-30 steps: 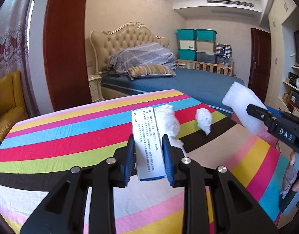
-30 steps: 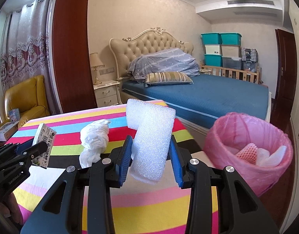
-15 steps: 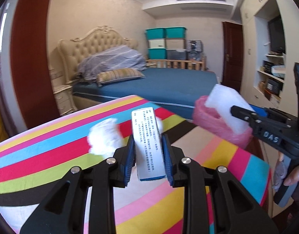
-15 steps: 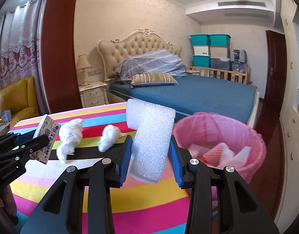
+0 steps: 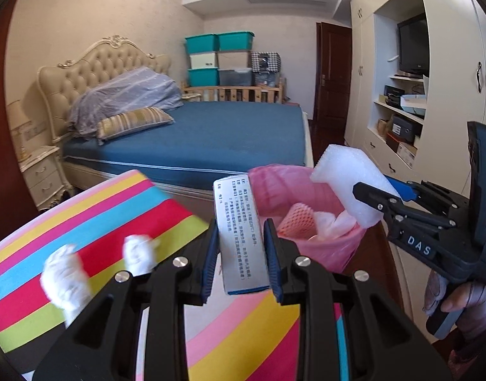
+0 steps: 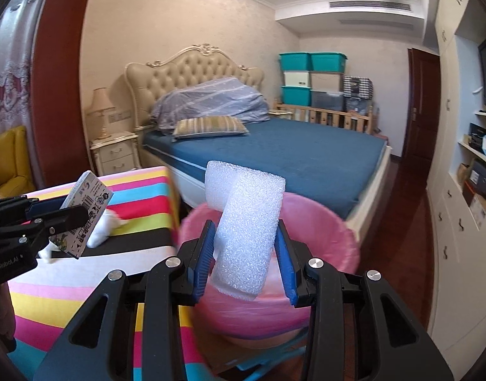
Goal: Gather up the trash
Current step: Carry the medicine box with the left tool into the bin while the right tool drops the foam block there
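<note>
Swung off the striped table [image 5: 93,222] toward the pink bin [image 6: 319,222]. Left gripper [image 5: 241,250] clamped on a small box [image 5: 239,231], upright, short of the rim; right gripper [image 6: 246,247] clamped on a foam block [image 6: 247,231], directly over the opening, nearer.

Matt printed card box [image 5: 241,235], rough white foam block [image 6: 247,238], thin glossy pink plastic bin liner [image 5: 325,250], striped cloth tablecloth [image 5: 93,216]

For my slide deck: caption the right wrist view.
Right gripper carries white foam over the pink-lined bin.
</note>
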The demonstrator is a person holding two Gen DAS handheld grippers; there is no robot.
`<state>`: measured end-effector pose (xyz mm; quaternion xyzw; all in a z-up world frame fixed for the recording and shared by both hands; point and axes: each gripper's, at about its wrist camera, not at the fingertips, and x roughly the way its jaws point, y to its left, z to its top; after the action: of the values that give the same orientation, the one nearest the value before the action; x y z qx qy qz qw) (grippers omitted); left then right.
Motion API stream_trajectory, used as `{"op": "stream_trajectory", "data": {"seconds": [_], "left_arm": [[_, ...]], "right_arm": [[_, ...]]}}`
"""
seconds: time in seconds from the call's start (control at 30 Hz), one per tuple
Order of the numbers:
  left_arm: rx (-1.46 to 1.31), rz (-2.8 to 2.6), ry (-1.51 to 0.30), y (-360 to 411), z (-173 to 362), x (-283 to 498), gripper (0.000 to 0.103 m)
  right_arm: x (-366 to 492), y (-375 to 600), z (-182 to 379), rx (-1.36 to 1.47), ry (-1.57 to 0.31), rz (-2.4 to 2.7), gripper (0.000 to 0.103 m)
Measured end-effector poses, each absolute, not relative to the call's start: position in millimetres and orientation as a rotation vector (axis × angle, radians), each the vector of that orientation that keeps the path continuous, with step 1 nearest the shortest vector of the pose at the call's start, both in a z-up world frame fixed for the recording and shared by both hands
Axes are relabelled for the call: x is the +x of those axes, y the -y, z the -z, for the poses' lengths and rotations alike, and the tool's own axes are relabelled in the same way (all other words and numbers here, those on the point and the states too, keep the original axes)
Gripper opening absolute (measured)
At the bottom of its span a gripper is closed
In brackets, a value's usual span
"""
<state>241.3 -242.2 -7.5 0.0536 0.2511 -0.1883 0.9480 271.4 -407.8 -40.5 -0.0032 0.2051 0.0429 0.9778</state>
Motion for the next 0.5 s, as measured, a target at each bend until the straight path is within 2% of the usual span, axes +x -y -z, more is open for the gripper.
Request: {"op": "stream_trajectory", "data": {"seconds": [0.3,0.5], "left_arm": [[0.106,0.472,-0.582,310,11,293,0.028],[0.046,0.512,-0.592,328,14,316,0.029]], "right_arm": [[300,444,54,0.033,-0.440,-0.064,0.037],[324,461,51,0.050,-0.437,-0.081,0.037]]}}
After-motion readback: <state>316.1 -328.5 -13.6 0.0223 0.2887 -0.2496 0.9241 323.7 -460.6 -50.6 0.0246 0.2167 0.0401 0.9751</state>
